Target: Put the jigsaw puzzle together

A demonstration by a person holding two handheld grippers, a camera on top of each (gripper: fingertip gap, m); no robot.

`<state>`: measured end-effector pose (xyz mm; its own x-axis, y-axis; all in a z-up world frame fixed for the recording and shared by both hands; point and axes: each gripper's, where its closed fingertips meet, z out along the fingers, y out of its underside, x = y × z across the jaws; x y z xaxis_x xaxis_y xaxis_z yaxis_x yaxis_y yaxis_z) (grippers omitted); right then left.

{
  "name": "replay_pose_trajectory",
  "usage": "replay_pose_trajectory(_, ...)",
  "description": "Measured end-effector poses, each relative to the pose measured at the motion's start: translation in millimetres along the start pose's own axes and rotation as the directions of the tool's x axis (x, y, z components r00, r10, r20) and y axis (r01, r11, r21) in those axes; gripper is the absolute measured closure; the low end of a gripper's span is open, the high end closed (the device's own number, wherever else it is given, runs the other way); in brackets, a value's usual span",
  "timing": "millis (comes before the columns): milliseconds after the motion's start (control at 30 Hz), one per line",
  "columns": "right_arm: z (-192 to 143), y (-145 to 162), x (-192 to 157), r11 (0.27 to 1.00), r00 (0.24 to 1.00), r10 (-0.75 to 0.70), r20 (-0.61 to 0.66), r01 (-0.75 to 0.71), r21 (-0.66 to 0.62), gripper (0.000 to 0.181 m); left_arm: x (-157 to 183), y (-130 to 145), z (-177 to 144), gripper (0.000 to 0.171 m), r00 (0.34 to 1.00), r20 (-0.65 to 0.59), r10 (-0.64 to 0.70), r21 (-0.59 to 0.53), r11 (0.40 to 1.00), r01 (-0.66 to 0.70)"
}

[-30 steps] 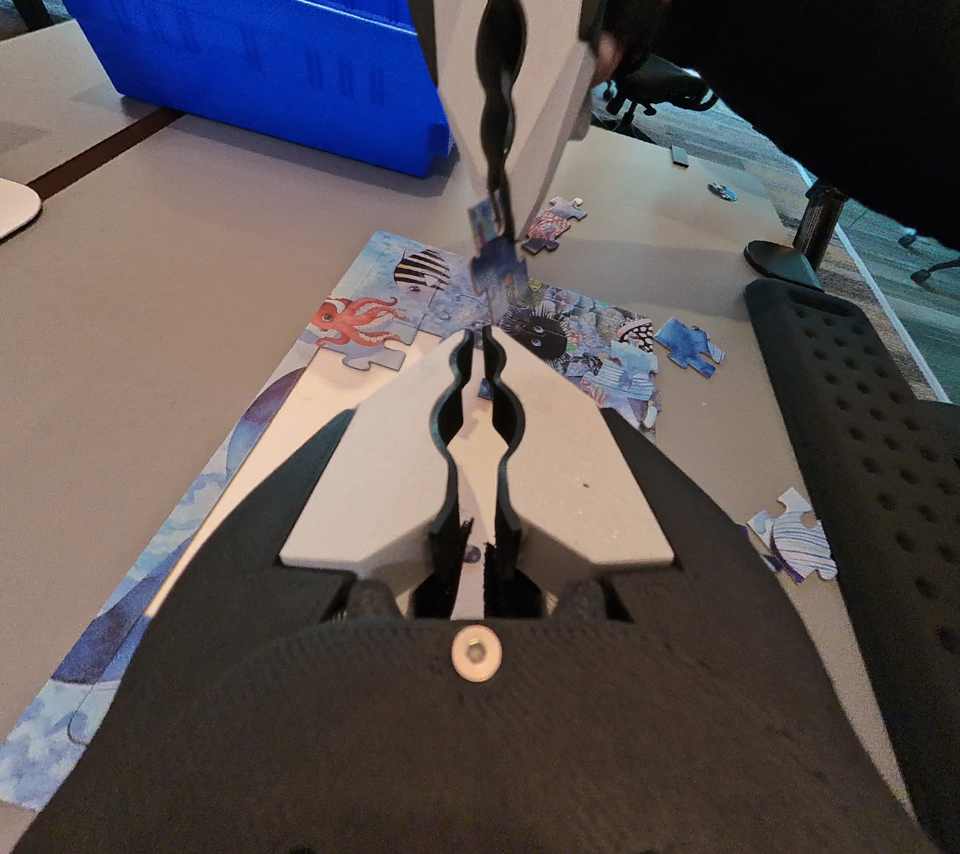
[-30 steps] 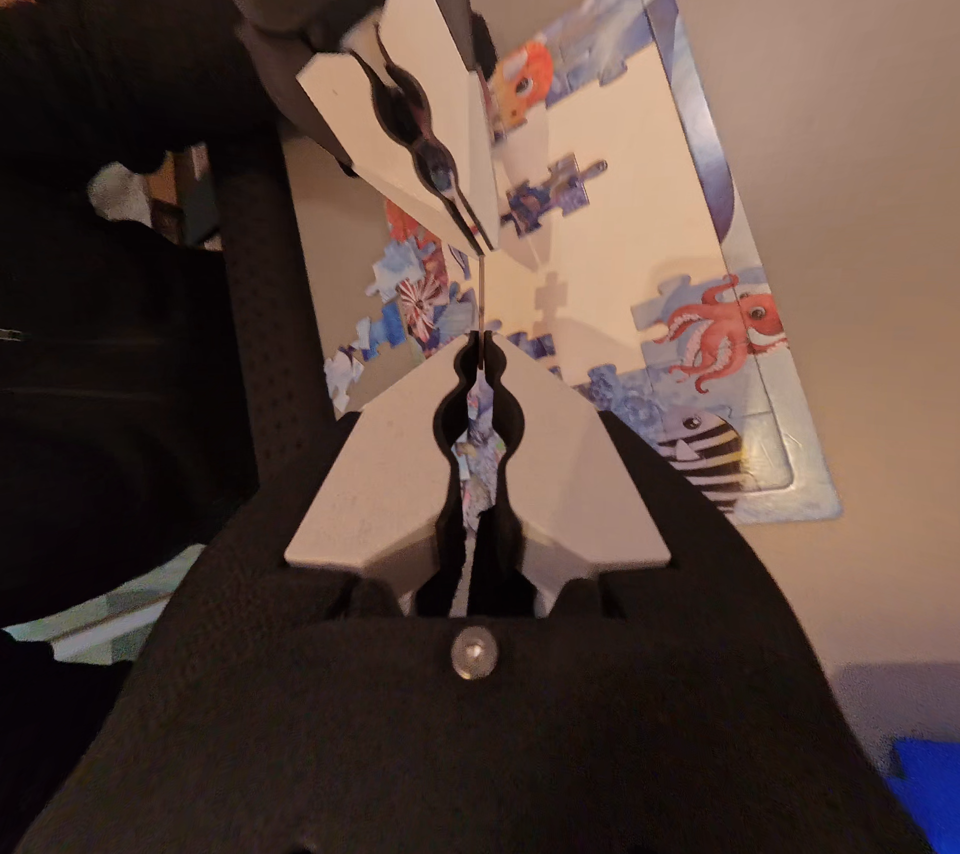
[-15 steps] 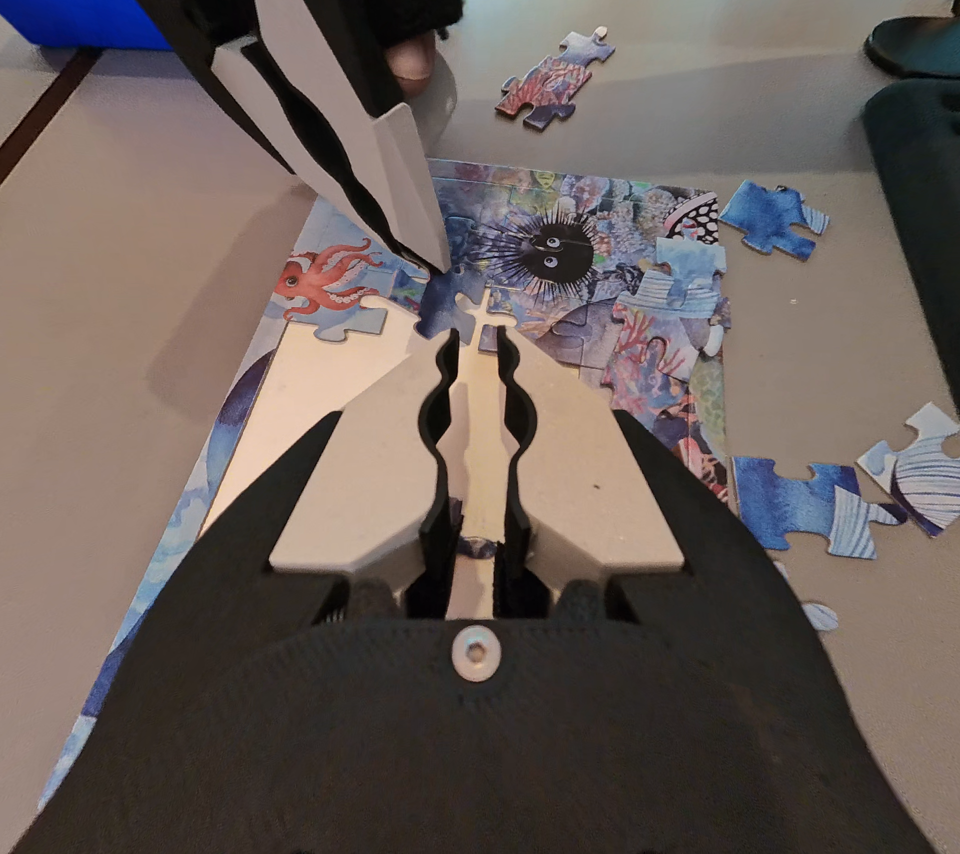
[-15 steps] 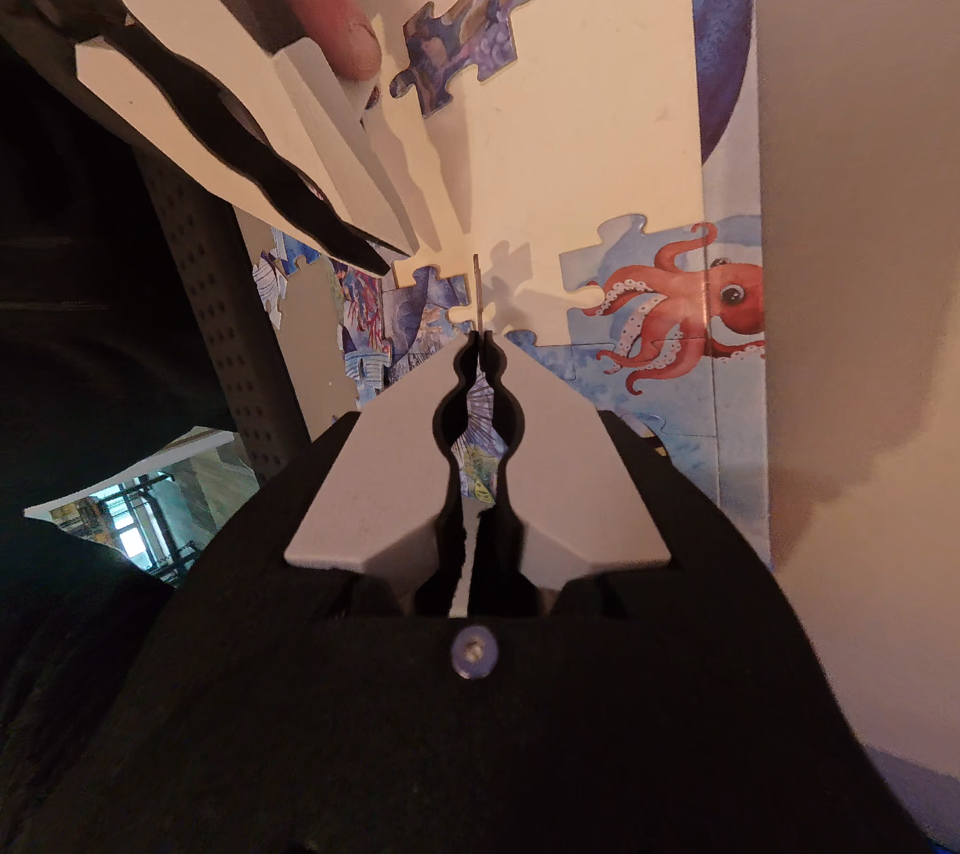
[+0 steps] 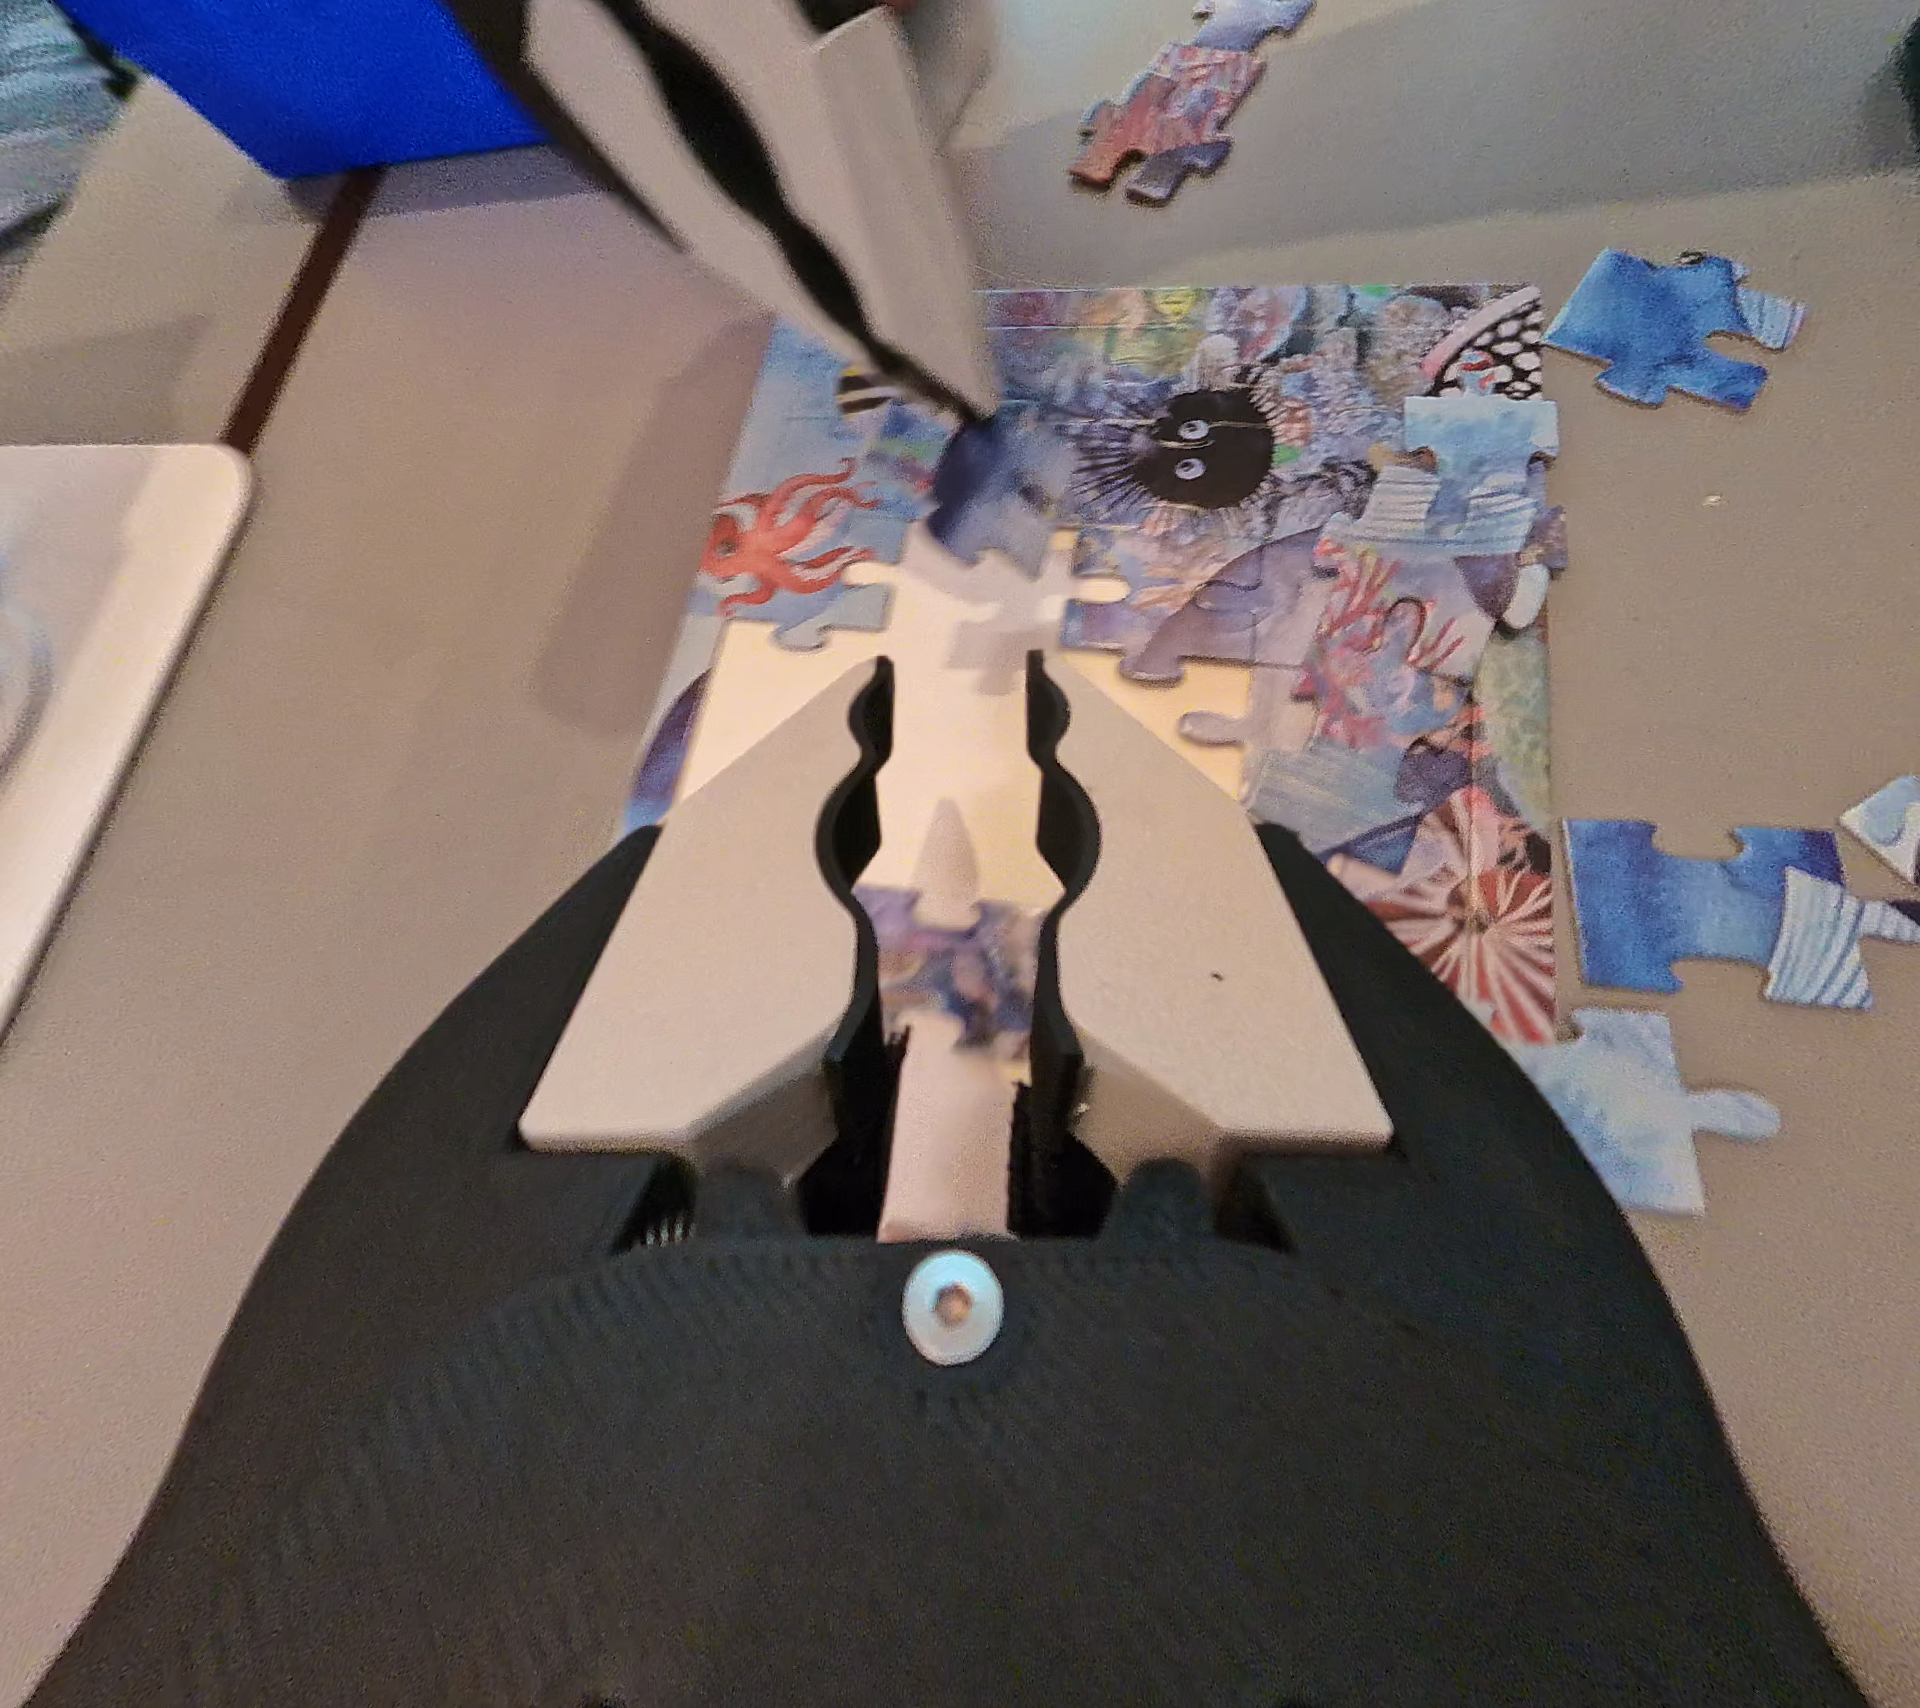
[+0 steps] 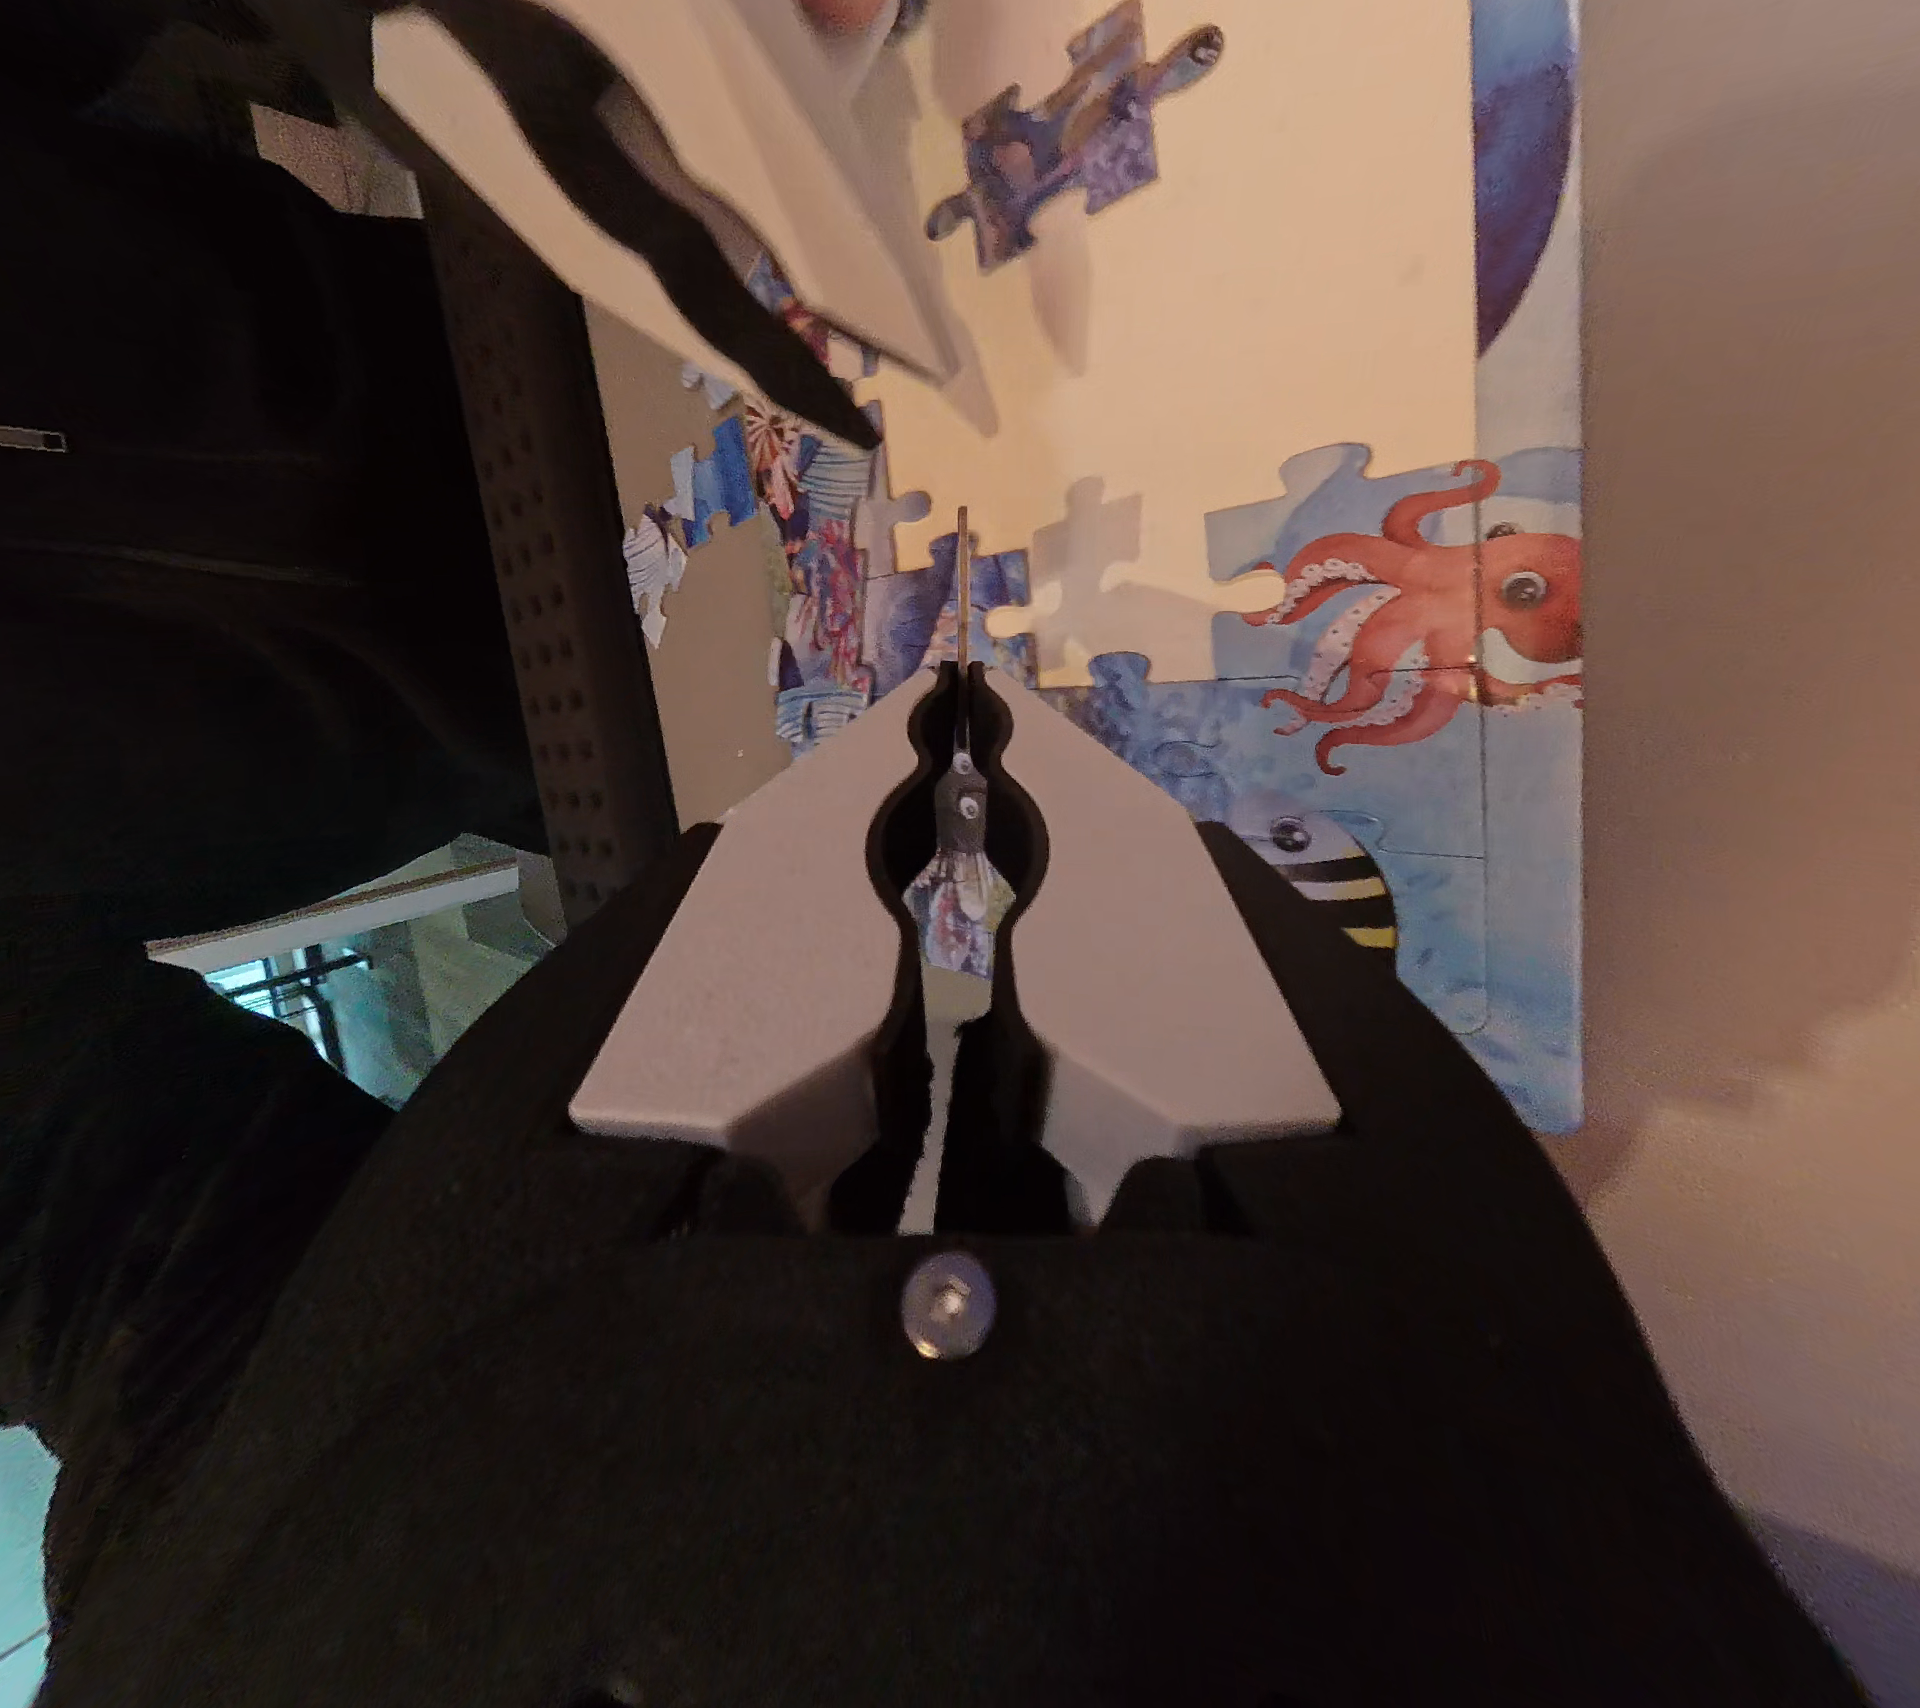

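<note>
The jigsaw puzzle [image 5: 1299, 578] sits mid-frame in the left wrist view, perhaps half built: urchin, coral and the red octopus [image 5: 774, 541] are joined along its upper and right parts, while the cream tray floor [image 6: 1195, 308] shows bare. The right gripper [image 5: 971, 411], clamped on a blue piece [image 5: 987, 495], holds it blurred, seemingly just above the gap beside the octopus. The left gripper [image 5: 956, 671] hangs slightly parted and empty. Several loose pieces [image 5: 1673, 339] lie at the right edge, one [image 6: 1070, 141] inside the tray
</note>
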<state>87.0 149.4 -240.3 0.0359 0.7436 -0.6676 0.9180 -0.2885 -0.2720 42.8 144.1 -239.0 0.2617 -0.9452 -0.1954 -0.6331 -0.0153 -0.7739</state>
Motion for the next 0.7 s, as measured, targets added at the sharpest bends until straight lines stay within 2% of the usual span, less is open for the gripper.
replay_pose_trajectory(100, -4.6, -0.9, -20.2, 0.997, 0.998, -0.057, -0.027, 0.058, 0.045, 0.181, -23.1, 5.8, -41.1, 0.145, 0.998, 0.057, 0.034, -0.053, 0.998, -0.031)
replay_pose_trajectory(267, 0.9, 20.7, -49.4, 0.991, 0.991, -0.109, -0.074, 0.114, 0.066, 0.181, -46.9, 33.6, -137.3, 0.135, 0.989, 0.138, 0.052, -0.199, 0.980, -0.024)
replay_pose_trajectory(433, 7.6, 49.9, -69.0, 0.988, 0.991, -0.098, -0.092, 0.108, 0.107, 0.181, -36.2, 103.1, -216.7, 0.125, 0.985, 0.169, -0.021, -0.354, 0.932, 0.081)
replay_pose_trajectory(533, 16.4, 65.0, -74.4, 0.990, 0.992, -0.071, -0.100, 0.082, 0.112, 0.181, -14.1, 141.5, -235.0, 0.117, 0.984, 0.147, -0.102, -0.380, 0.912, 0.152)
replay_pose_trajectory(700, 28.5, 80.3, -86.9, 0.989, 0.993, -0.041, -0.109, 0.056, 0.133, 0.181, 7.7, 199.6, -225.1, 0.112, 0.983, 0.132, -0.127, -0.472, 0.864, 0.176)
